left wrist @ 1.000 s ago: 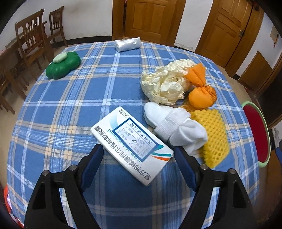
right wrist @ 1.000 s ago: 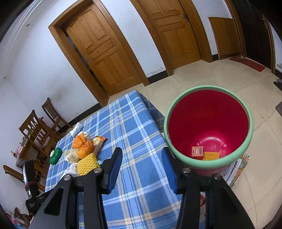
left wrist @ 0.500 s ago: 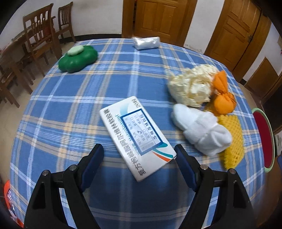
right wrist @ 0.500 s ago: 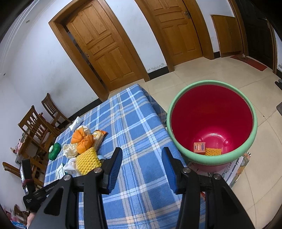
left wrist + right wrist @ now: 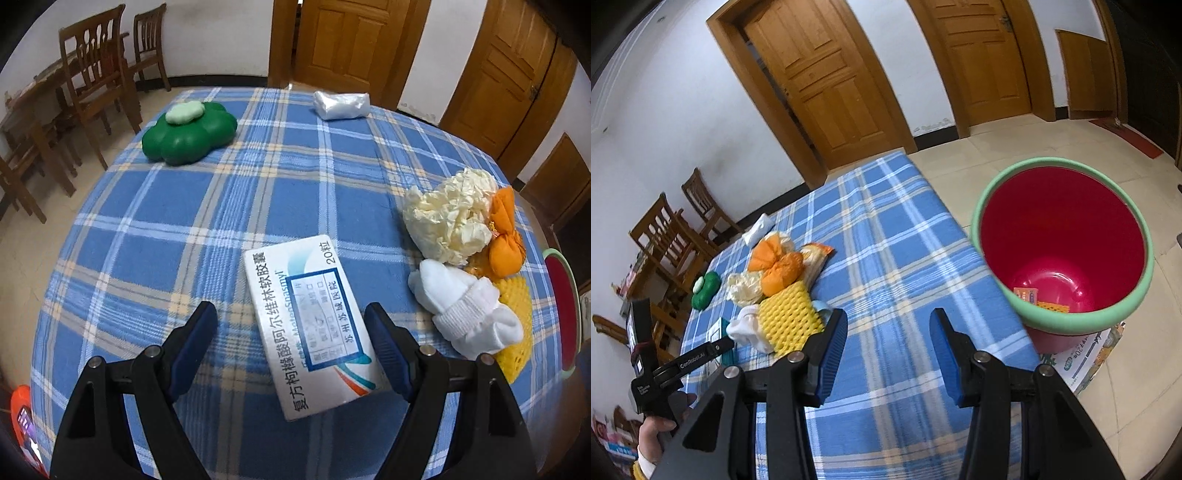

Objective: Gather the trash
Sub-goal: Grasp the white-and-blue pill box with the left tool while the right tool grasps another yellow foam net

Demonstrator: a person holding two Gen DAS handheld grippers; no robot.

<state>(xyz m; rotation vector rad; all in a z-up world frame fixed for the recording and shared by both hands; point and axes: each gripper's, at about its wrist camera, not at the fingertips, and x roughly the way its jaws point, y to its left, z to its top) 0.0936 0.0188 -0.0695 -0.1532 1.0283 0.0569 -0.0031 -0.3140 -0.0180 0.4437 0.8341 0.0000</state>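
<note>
Left gripper (image 5: 291, 350) now swung over the white medicine box (image 5: 310, 328), spread wide and empty.
Since a second ago, lined up astride the box flat on the table (image 5: 184, 229); long axis running away, tilted slightly left. Right gripper (image 5: 888, 354) half-spread, empty, near red bin (image 5: 1067, 325).

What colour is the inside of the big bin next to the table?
The bin is red inside, with a light green rim. The right wrist view shows it best.
</note>
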